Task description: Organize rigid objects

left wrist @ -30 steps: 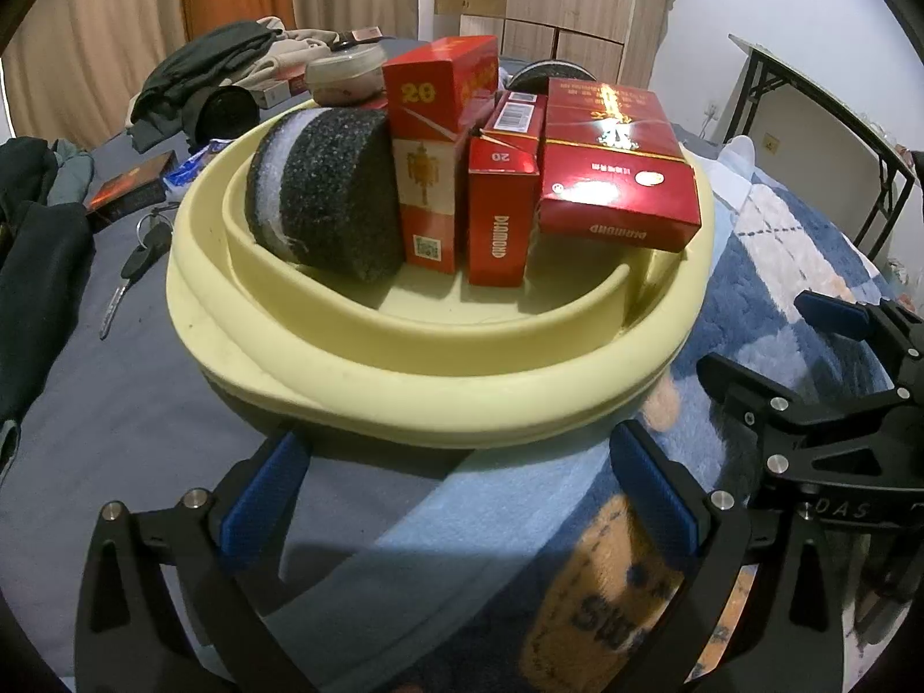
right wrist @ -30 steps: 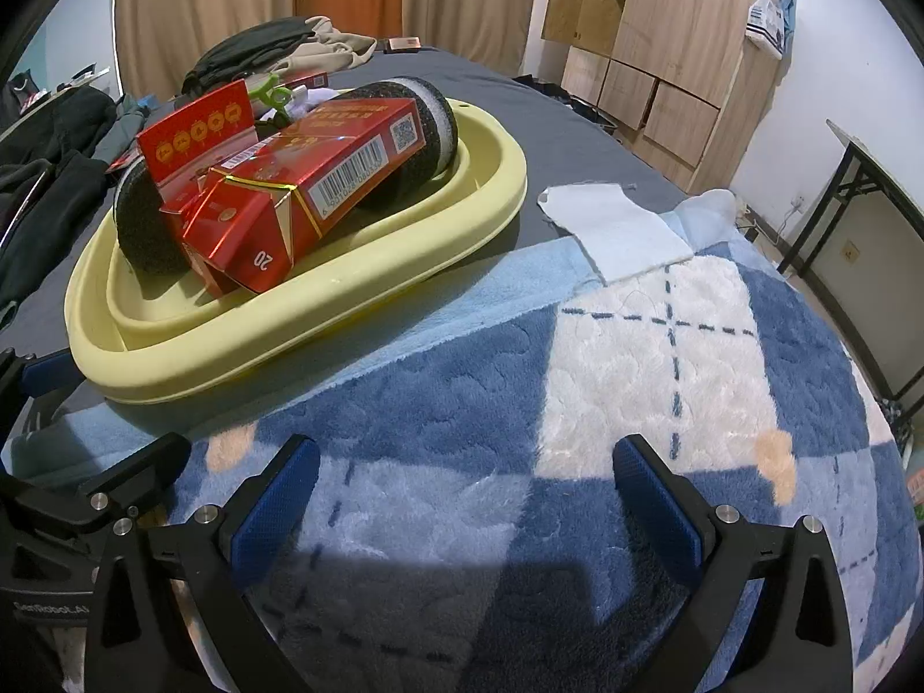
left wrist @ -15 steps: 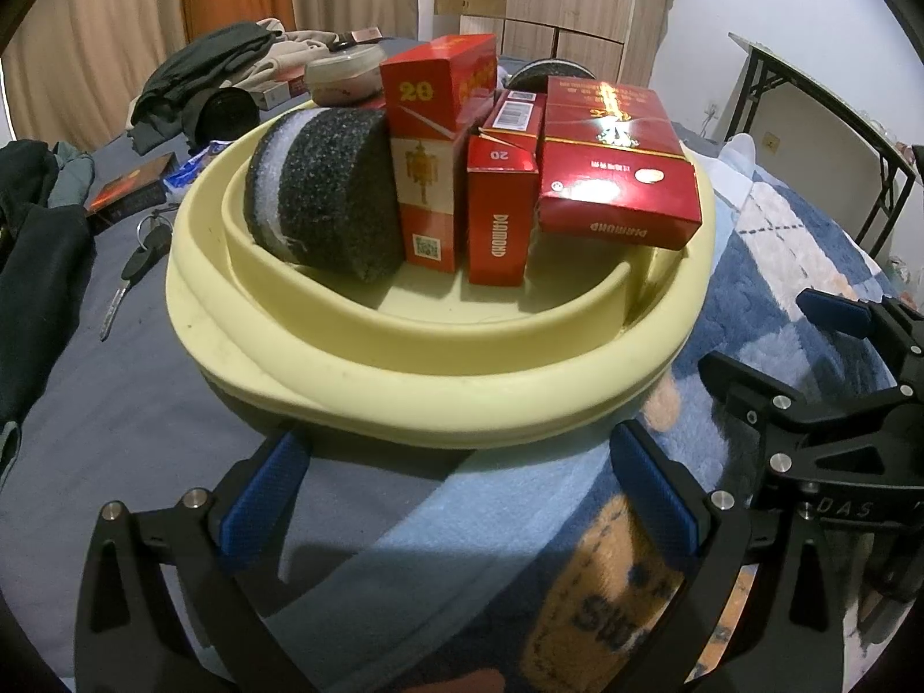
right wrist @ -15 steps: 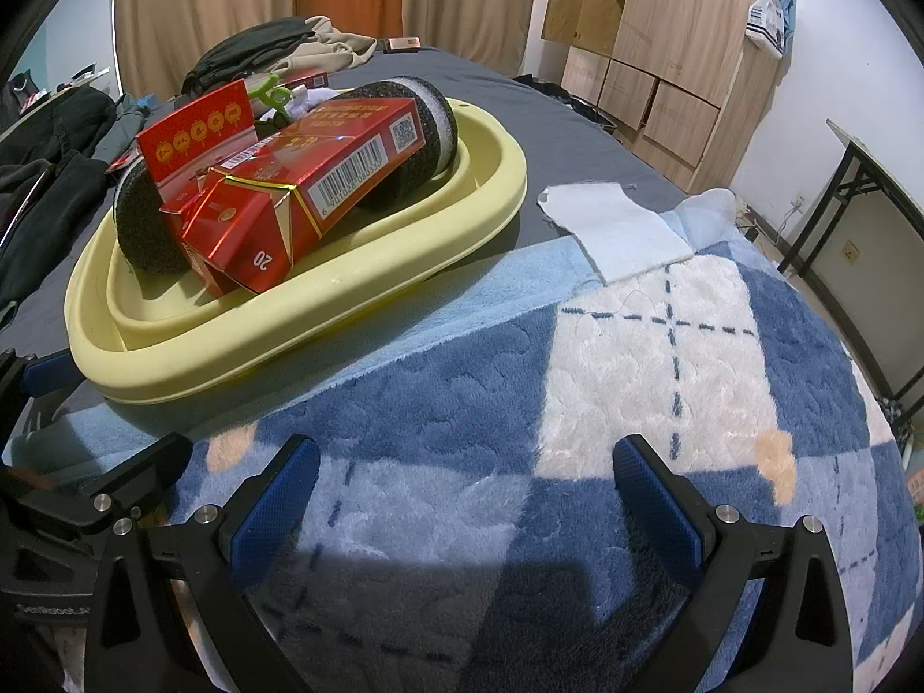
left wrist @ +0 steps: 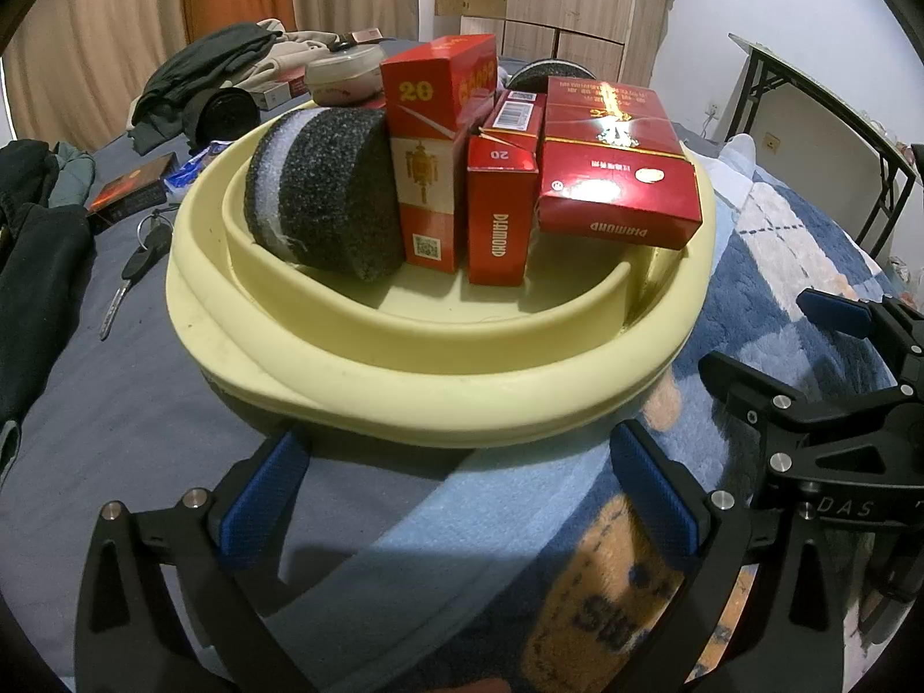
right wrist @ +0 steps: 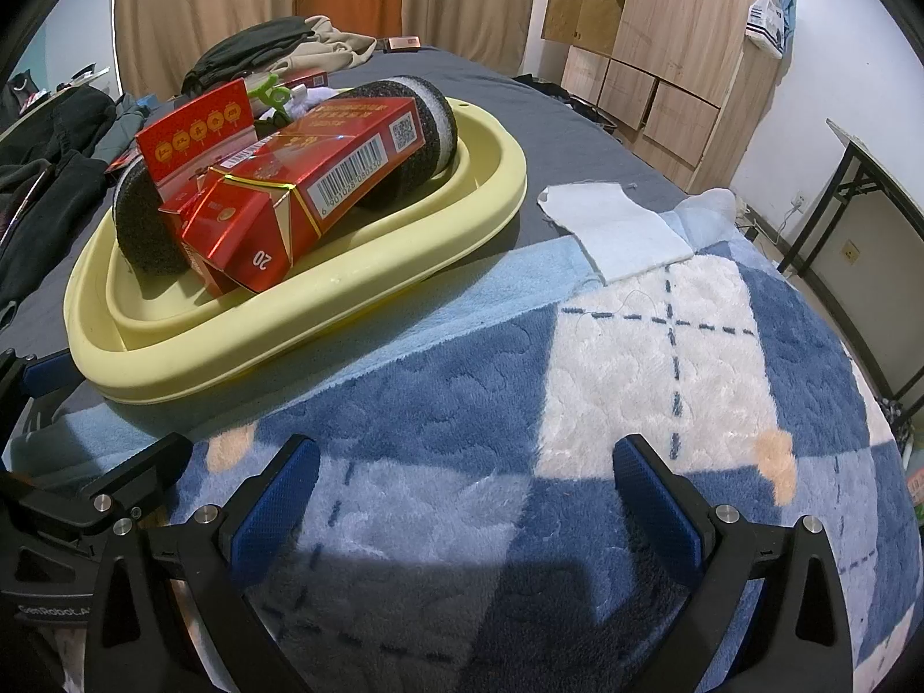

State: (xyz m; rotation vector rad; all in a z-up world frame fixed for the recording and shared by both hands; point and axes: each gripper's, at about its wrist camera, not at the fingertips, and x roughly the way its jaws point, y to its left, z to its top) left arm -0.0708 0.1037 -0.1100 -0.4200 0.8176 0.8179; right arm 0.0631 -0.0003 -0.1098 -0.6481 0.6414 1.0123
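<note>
Left gripper view shows key; right view doesn't.

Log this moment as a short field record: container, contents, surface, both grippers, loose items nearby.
container: pale yellow oval plastic basin, resting partly on the blanket
contents: dark grey foam cylinder with a white band; tall red carton marked 20; narrow red DIAMOND box; wide red DIAMOND box
surface: blue and white plaid fleece blanket over a grey sheet
left gripper: jaws open, empty, facing the basin
right gripper: jaws open, empty, over the blanket
nearby: black-headed key; white cloth
</note>
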